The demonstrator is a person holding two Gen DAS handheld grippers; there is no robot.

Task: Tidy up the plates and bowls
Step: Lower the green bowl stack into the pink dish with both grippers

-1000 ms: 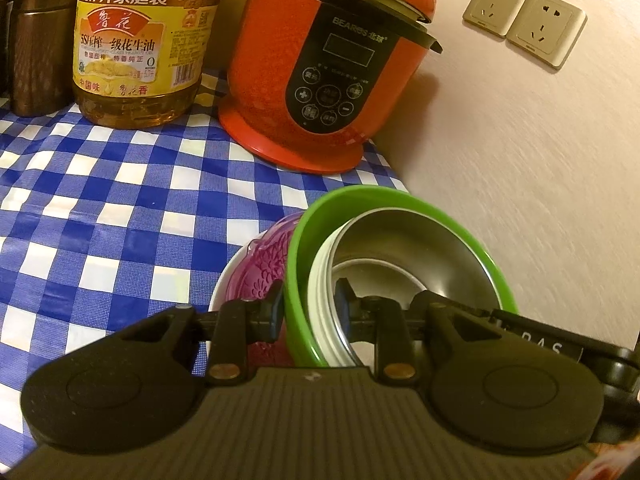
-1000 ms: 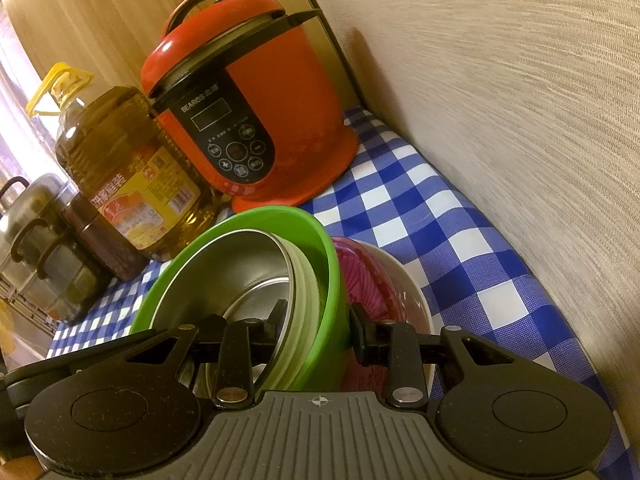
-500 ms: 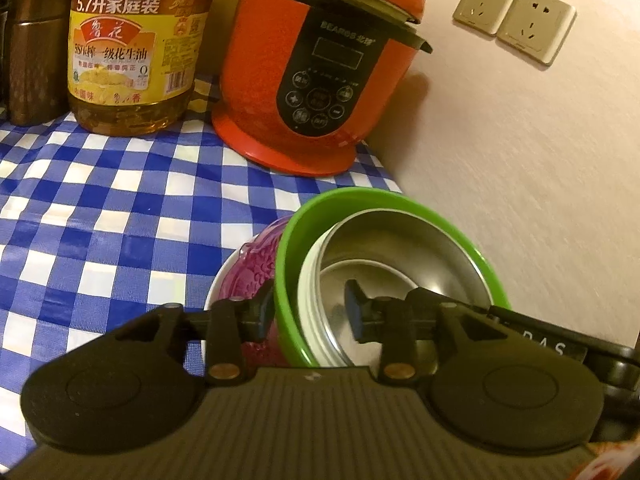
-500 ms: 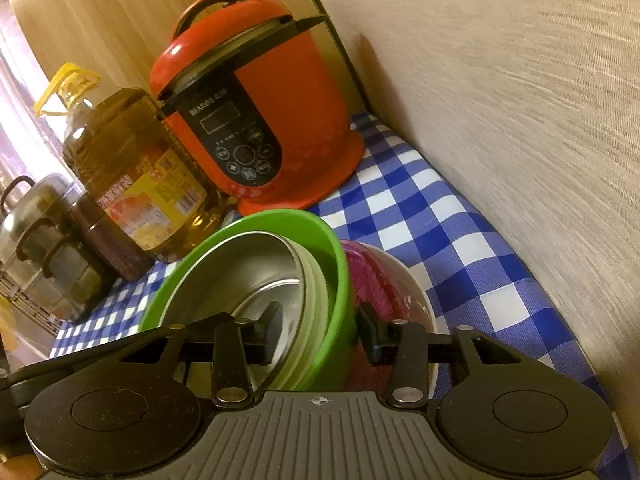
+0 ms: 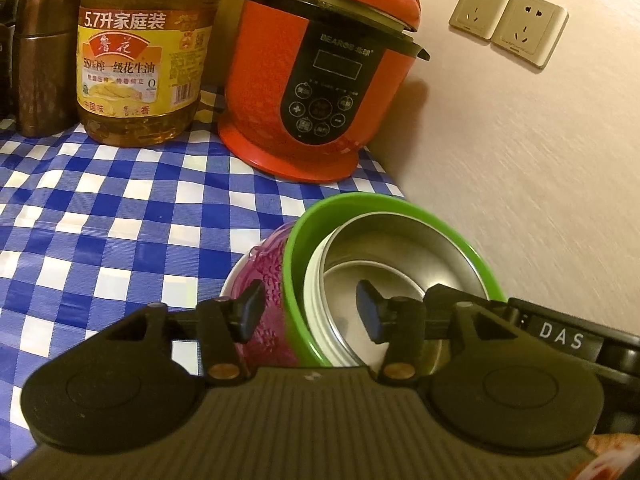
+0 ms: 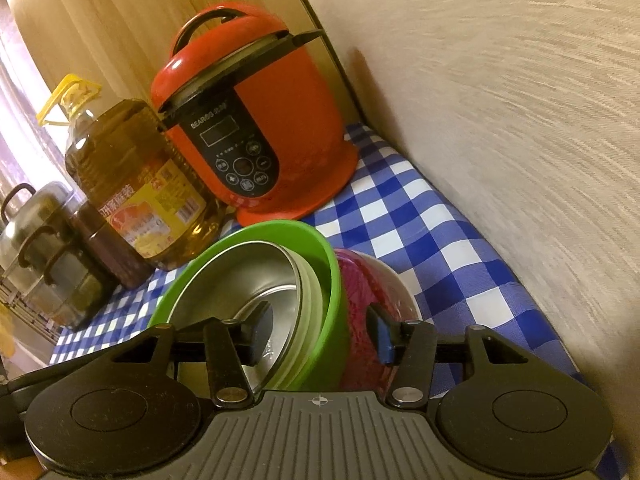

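Fingers of left gripper [image 5: 310, 310] and right gripper [image 6: 318, 334] have just been opening, now apart, straddling green bowl [image 5: 394, 210] rim; nested stack released on bench [image 5: 100, 220].

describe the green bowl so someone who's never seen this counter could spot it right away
Start at the red cooker standing on the blue checked cloth by the wall. Just in front of it sits a stack of dishes; the green bowl is the bright one in the middle, holding a metal bowl and resting in a purple bowl.
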